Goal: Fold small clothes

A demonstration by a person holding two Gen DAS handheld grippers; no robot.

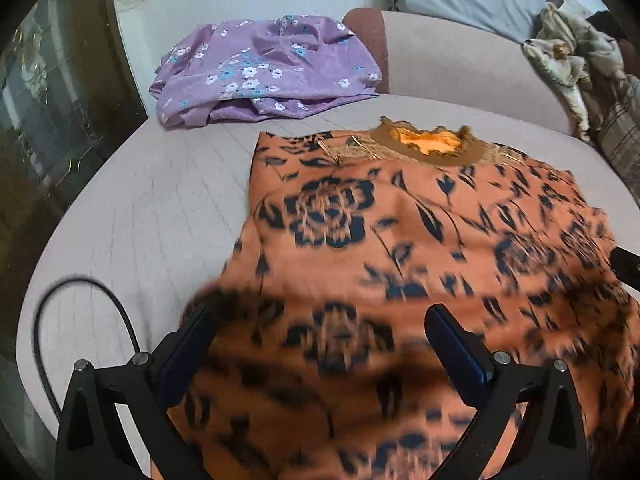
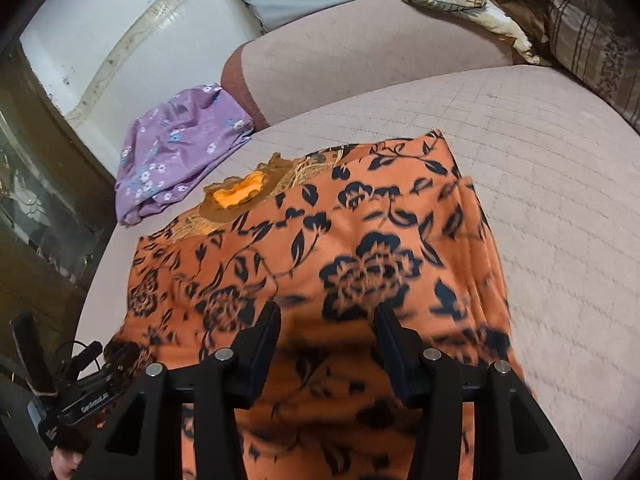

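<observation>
Orange floral top spread on the pinkish quilted cushion, a gripper over each lower corner.

The orange top [image 1: 400, 240] with dark flower print lies flat on the cushion [image 1: 160, 200], its brown neckline at the far end. The left gripper [image 1: 320, 352] stands with jaws wide apart over the top's near hem; the cloth runs between the fingers, but blur hides whether they pinch it. The right gripper [image 2: 328, 344] has jaws about half open over the same hem, its hold equally unclear. Beyond the top's neckline a purple flowered garment [image 1: 264, 68] lies bunched near the cushion's far left edge.
</observation>
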